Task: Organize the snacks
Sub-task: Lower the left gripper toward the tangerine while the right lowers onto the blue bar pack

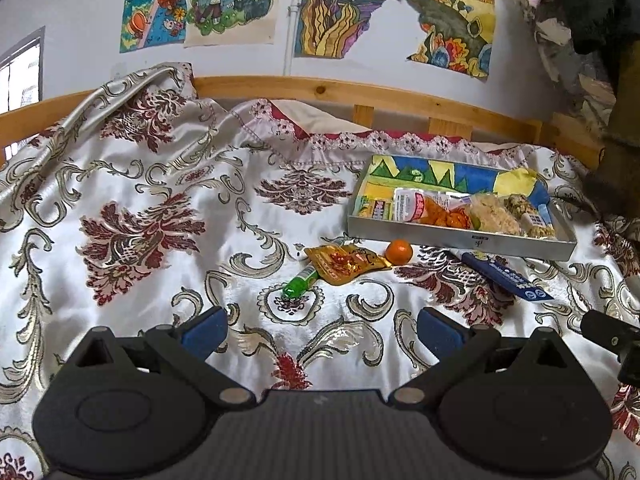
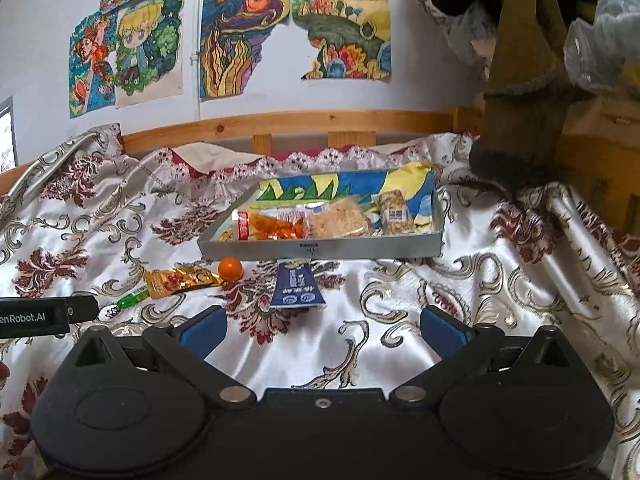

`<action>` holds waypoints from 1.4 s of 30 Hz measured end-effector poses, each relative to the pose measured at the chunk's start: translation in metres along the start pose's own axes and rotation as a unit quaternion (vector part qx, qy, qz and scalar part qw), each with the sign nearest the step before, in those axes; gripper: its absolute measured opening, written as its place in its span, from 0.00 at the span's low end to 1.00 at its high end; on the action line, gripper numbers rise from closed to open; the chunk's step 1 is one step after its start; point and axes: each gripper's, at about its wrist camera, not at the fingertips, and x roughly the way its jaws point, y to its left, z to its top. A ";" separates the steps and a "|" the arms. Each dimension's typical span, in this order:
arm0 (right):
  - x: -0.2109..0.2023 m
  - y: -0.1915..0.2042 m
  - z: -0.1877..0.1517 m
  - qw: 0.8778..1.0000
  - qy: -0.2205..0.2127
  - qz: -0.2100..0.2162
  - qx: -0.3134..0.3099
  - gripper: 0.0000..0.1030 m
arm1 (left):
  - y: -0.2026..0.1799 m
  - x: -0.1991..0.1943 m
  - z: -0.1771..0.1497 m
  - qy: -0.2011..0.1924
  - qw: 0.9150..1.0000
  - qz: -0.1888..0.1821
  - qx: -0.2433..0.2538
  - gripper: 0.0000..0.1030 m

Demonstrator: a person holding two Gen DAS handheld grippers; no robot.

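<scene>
A shallow grey tray (image 1: 460, 238) (image 2: 320, 249) lined with a colourful drawing sits on the bedspread and holds several wrapped snacks. In front of it lie a small orange fruit (image 1: 399, 251) (image 2: 230, 269), a golden-orange packet (image 1: 346, 263) (image 2: 180, 279), a green tube (image 1: 300, 283) (image 2: 130, 299) and a dark blue packet (image 1: 506, 276) (image 2: 297, 285). My left gripper (image 1: 322, 334) is open above the cloth, short of the green tube. My right gripper (image 2: 323, 332) is open too, just short of the blue packet. Neither holds anything.
A patterned white, gold and maroon bedspread (image 1: 160, 220) covers the bed, bunched up at the left. A wooden rail (image 1: 340, 90) runs behind it under a wall of drawings. Piled clothes (image 2: 520, 100) hang at the right. The other gripper's body (image 2: 44, 316) shows at the left edge.
</scene>
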 end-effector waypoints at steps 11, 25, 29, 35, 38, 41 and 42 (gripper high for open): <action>0.016 0.000 -0.006 1.000 0.016 0.000 0.013 0.99 | -0.006 0.020 -0.005 0.022 1.000 -0.010 0.012 1.00; 0.054 0.009 0.013 0.999 -0.015 0.018 -0.047 0.99 | 0.001 0.061 0.022 0.036 0.999 -0.029 0.015 1.00; 0.076 0.008 0.022 0.998 -0.019 0.018 -0.050 0.99 | -0.004 0.081 0.037 0.037 0.998 -0.047 0.026 1.00; 0.105 0.007 0.021 0.999 -0.014 0.019 -0.037 0.98 | -0.016 0.119 0.052 0.042 0.996 -0.072 0.039 1.00; 0.116 0.010 0.016 0.999 -0.006 0.013 -0.041 0.91 | -0.025 0.142 0.055 0.056 0.993 -0.085 0.054 1.00; 0.126 0.015 0.011 0.999 0.004 0.006 -0.049 0.86 | -0.033 0.159 0.055 0.063 0.991 -0.097 0.065 1.00; 0.129 0.015 0.009 0.999 0.006 0.007 -0.049 0.86 | -0.036 0.163 0.055 0.065 0.991 -0.098 0.070 1.00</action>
